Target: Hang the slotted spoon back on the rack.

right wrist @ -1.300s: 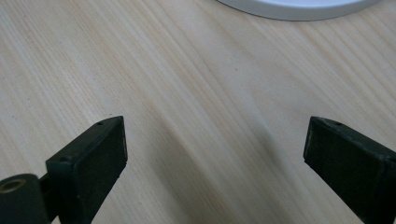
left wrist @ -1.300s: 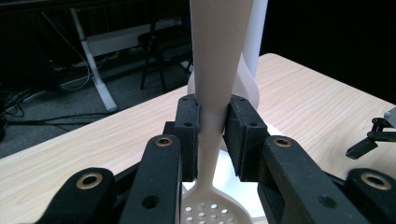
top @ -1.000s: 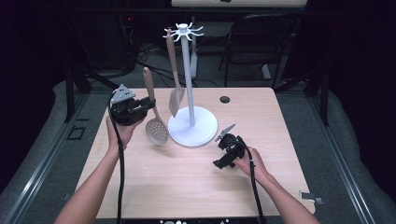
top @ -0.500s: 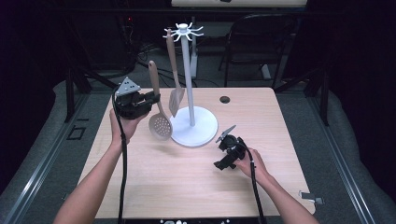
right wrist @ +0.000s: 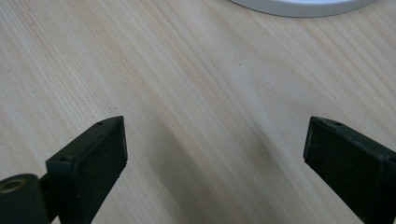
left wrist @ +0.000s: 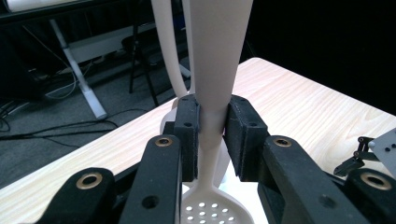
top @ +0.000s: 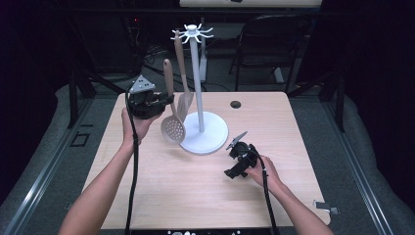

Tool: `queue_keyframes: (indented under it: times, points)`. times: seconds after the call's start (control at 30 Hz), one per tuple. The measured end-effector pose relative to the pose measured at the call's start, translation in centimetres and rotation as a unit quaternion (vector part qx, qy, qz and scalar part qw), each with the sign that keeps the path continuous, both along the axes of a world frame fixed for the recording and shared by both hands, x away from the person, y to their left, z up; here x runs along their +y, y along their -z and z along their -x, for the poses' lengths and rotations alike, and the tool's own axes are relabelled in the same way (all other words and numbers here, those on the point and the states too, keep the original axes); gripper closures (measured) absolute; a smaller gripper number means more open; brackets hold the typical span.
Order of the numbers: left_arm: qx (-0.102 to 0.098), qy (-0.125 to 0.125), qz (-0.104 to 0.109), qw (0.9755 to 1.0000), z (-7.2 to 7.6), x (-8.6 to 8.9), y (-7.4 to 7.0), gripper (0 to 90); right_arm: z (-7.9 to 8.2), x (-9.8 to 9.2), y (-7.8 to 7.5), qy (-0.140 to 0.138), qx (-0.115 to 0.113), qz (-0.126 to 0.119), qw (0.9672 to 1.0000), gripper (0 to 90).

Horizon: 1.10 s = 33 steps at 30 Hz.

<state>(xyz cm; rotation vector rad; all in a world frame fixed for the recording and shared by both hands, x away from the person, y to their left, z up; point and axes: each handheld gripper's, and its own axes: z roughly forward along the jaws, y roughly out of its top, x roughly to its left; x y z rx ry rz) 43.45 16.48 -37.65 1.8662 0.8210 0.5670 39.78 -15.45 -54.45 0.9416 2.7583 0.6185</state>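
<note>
Since a second ago you've carried the slotted spoon up and toward the white stand, so it's off the table now, upright beside the spatula hanging there. Your left gripper is clamped tight on the spoon's handle, bowl hanging below. Your right gripper sits low over the wood near the stand's base, jaws wide with nothing between.

A dark room surrounds the pale wooden table, a black chair behind it.
</note>
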Motion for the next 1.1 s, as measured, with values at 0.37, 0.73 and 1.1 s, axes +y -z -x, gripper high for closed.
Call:
queue_keyframes:
  times: [0.37,0.73,1.1]
  points:
    - [0.001,0.011,-0.006,0.9999,-0.8,-1.2,-1.2,75.2,0.0,0.0,0.1,0.002,0.002,-0.006,1.0,5.7]
    - [-0.006,0.015,-0.005,0.9999,-1.1,-1.9,-2.7,75.2,0.0,0.0,0.1,0.001,0.003,-0.006,1.0,5.7]
    - [-0.013,0.015,-0.004,0.9998,-1.2,-2.4,-4.0,75.2,0.0,0.1,0.0,0.0,0.003,0.002,1.0,5.7]
